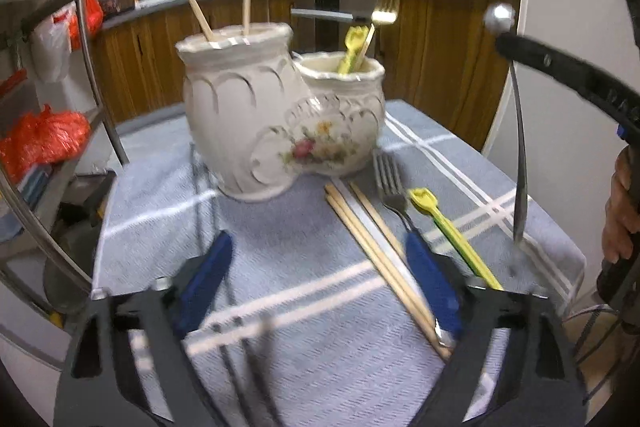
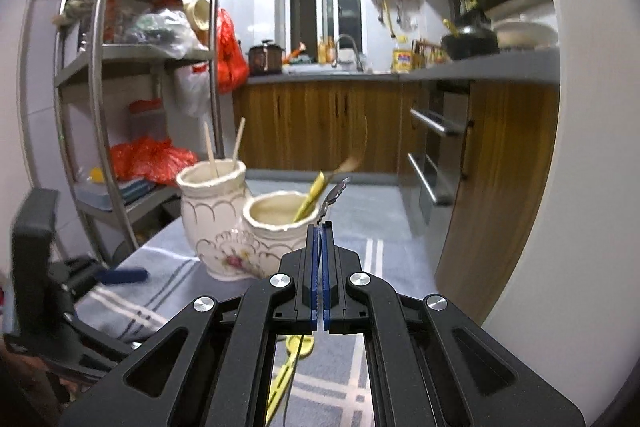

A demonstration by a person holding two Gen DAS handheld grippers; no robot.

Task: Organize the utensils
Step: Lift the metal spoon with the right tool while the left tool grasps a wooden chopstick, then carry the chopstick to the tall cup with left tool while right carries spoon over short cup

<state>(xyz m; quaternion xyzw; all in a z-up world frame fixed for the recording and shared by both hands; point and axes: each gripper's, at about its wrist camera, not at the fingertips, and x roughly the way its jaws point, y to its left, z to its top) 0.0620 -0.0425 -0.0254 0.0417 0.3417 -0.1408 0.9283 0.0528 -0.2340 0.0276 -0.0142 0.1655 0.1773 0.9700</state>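
Utensils point(image 1: 384, 227) on blue striped cloth point(image 1: 280, 291); wooden kitchen cabinets point(image 2: 320, 127) behind.

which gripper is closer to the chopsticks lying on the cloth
Left. The left gripper stands open right over the chopsticks on the cloth, one pad beside them. The right gripper is raised off to the side, shut on a fork.

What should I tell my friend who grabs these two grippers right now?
Left gripper: open, empty, over the blue checked cloth.
Right gripper: shut on a thin steel utensil.
Done: two wooden chopsticks stand in the tall white ceramic jar; a yellow plastic spoon stands in the joined short jar.
Left: loose wooden chopsticks, steel fork and second yellow spoon lie on the cloth; the held utensil also needs a jar.
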